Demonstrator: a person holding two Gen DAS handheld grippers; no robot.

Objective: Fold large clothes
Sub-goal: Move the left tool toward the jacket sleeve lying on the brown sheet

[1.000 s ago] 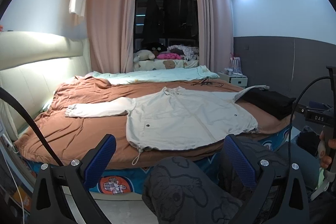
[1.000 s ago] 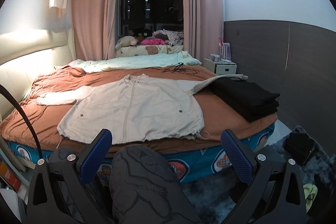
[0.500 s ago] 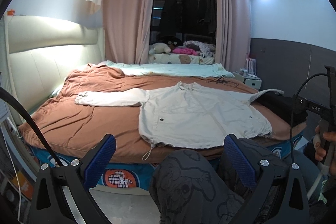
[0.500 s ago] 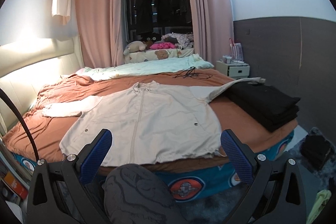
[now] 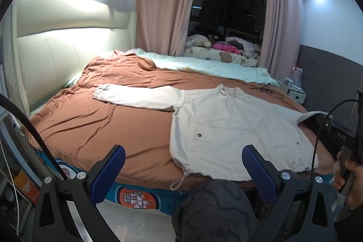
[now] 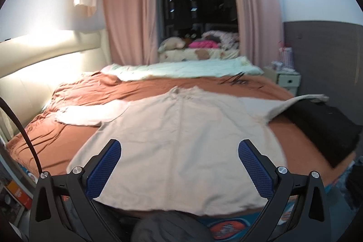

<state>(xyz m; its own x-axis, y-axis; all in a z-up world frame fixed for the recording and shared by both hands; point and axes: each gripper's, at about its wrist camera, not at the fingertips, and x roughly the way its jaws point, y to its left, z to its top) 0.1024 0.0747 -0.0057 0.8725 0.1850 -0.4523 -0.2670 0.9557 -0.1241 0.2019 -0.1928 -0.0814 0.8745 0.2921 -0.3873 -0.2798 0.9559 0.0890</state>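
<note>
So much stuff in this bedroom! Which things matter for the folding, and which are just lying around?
For the job:
cream long-sleeved jacket spread flat
rust-brown bedspread under it
left gripper, open
right gripper, open

Just lying about:
folded black clothes
pale green blanket
plush toys
black cable

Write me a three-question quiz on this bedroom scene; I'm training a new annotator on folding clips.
1. True or false: the cream jacket lies spread flat on the brown bedspread.
2. What lies under the jacket's right sleeve? A) black folded clothes B) a pillow C) a laptop
3. Fill in: both the left claw and right claw are ____.

Key: 1 true; 2 A, black folded clothes; 3 open.
</note>
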